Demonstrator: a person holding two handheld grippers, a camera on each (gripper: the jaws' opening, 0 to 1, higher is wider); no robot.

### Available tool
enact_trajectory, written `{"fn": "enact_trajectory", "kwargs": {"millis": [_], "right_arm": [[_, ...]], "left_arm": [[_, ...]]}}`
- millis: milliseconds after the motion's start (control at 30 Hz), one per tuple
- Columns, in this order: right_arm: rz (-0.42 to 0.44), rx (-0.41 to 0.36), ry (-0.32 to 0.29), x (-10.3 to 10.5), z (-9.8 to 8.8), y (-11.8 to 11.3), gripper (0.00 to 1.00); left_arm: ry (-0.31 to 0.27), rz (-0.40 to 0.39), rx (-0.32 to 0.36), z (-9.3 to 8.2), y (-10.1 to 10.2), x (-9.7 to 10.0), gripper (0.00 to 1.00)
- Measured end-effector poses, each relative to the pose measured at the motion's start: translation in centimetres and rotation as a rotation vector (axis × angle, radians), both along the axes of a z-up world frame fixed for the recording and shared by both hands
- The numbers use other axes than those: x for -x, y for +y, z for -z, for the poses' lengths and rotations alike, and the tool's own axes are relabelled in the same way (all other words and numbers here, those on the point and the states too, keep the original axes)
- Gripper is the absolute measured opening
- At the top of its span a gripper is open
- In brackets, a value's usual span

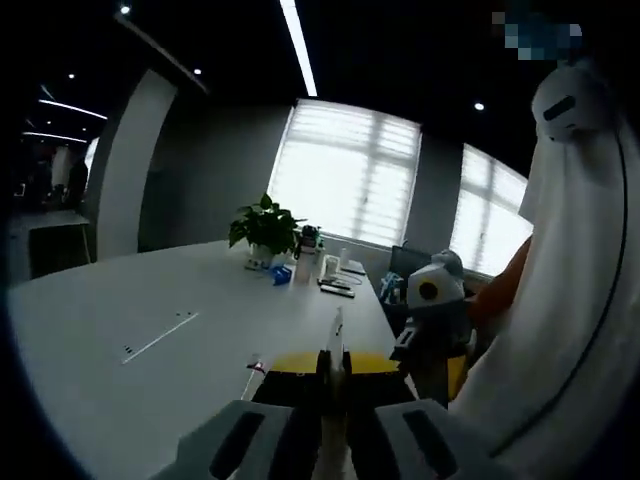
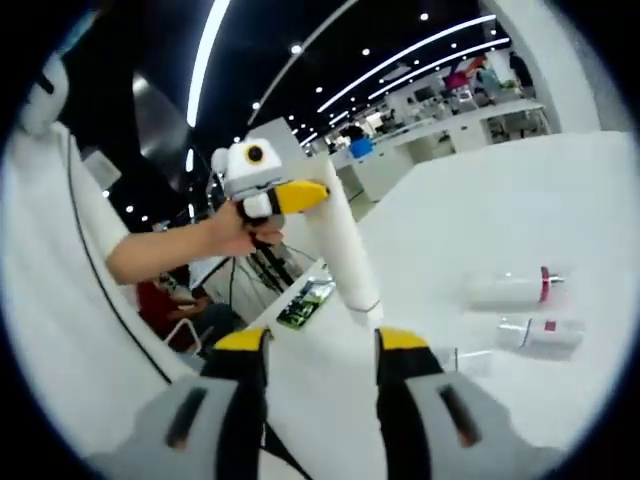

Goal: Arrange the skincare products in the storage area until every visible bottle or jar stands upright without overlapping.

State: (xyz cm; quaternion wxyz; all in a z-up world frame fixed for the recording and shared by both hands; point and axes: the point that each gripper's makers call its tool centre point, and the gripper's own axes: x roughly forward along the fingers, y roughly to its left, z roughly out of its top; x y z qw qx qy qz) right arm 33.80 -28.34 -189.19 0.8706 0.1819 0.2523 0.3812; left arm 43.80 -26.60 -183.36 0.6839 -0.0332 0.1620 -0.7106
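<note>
In the left gripper view, our left gripper [image 1: 333, 385] is pinching a white tube [image 1: 336, 335] tight, lifting it to stand it up.

In the right gripper view, our right gripper [image 2: 322, 345] is spread wide, waiting. Two white bottles [image 2: 530, 310] are lying flat on the table [image 2: 560, 190].

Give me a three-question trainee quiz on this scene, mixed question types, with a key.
1. True or false: the red-banded bottle and the bottle beside it stand upright on the table.
2. Which one holds the tall white tube? A) left gripper B) right gripper
3. Fill in: the right gripper's jaws are ____.
Key: 1 false, both lie on their sides; 2 A; 3 open.
</note>
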Motion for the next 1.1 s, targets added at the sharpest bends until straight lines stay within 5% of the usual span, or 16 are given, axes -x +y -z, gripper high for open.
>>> {"fn": "enact_trajectory", "kwargs": {"millis": [433, 1100], "right_arm": [[0.053, -0.014, 0.059, 0.9, 0.9, -1.0, 0.41], [0.115, -0.030, 0.116, 0.7, 2.1, -2.0, 0.41]], "left_arm": [[-0.067, -0.092, -0.015, 1.6, -1.4, -6.6, 0.04], [-0.159, -0.121, -0.003, 4.7, -3.7, -11.0, 0.05]]}}
